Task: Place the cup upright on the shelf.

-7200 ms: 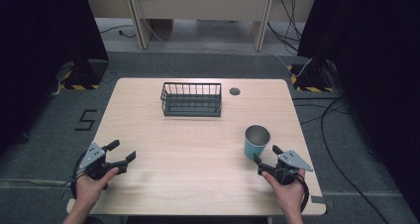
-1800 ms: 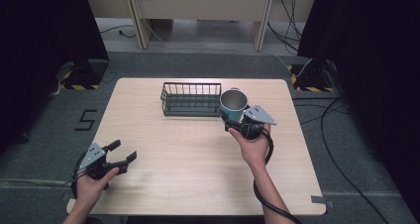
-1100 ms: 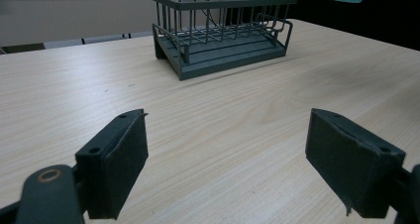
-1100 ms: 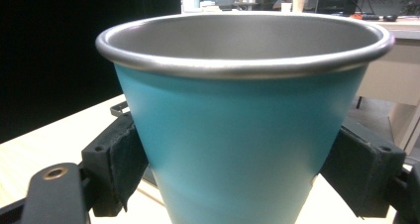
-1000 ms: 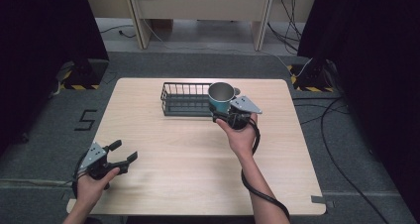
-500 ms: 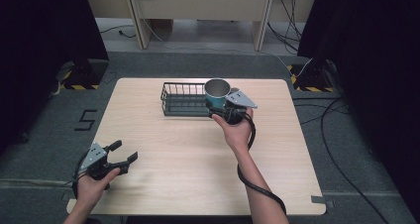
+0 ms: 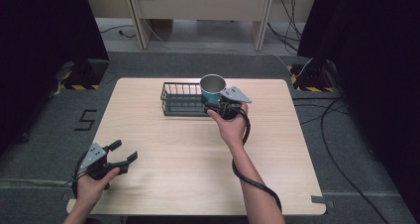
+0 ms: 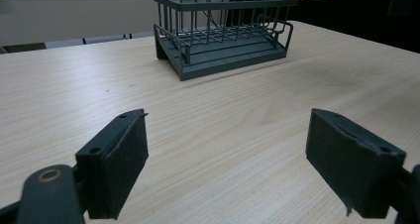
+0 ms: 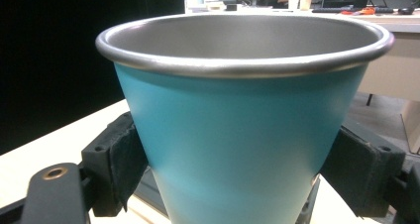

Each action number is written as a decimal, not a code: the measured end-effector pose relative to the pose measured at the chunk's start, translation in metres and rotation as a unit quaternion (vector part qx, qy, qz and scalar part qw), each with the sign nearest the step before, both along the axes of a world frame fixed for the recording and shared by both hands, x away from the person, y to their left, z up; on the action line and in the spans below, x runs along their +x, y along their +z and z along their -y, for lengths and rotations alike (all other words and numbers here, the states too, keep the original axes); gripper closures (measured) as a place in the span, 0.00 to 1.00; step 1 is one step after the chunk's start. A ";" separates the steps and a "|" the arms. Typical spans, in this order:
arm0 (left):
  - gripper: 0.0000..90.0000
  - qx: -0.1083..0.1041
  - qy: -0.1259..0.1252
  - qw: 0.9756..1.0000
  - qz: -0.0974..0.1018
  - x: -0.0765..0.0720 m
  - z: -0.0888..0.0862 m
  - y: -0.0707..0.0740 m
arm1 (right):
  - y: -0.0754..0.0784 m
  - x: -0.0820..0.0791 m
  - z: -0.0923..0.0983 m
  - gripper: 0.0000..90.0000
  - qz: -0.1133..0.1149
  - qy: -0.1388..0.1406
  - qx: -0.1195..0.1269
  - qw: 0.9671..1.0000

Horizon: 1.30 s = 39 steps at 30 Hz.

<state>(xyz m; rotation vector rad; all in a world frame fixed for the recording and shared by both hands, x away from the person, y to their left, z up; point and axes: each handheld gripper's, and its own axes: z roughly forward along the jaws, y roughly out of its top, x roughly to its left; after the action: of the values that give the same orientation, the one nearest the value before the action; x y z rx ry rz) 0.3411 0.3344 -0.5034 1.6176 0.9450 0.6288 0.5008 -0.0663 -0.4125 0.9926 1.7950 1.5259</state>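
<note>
— What's at the worktop's (image 7: 163, 169) near left corner?

— The left gripper (image 7: 119, 154), in the person's left hand (image 7: 91, 184). Its jaws stand wide apart with nothing between them; the left gripper view shows bare wood between the two pads. The forearm is cut off by the bottom of the high view.

— And further along?

— A dark wire basket (image 7: 183, 99) stands near the far edge, about midway along it. In the left gripper view (image 8: 223, 30) its floor looks empty, though the right end of it in the high view is covered by the cup.

— The cup?

— A teal cup (image 7: 213, 89) with a metal rim, upright, clamped between the right gripper's (image 7: 222, 104) jaws, raised over the basket's right end. In the right gripper view (image 9: 242, 120) the pads press its sides; its base is cut off below, so I cannot tell how high it hangs.

— Open room?

— The middle, the near edge and the whole right side of the worktop lie bare.
</note>
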 end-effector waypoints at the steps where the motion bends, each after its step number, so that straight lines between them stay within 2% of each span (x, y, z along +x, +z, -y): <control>1: 0.18 -0.001 0.000 1.000 -0.001 0.000 0.000 0.000 | 0.000 0.001 -0.001 0.21 0.001 0.000 0.000 1.000; 39: 0.18 -0.006 0.000 1.000 0.000 0.000 0.000 0.000 | 0.006 0.028 -0.026 0.21 -0.010 0.002 0.008 1.000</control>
<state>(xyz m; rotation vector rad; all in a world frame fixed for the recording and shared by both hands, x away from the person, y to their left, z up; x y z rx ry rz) 0.3413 0.3347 -0.5032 1.6064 0.9463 0.6226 0.5291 -0.0401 -0.4064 1.0153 1.8021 1.5403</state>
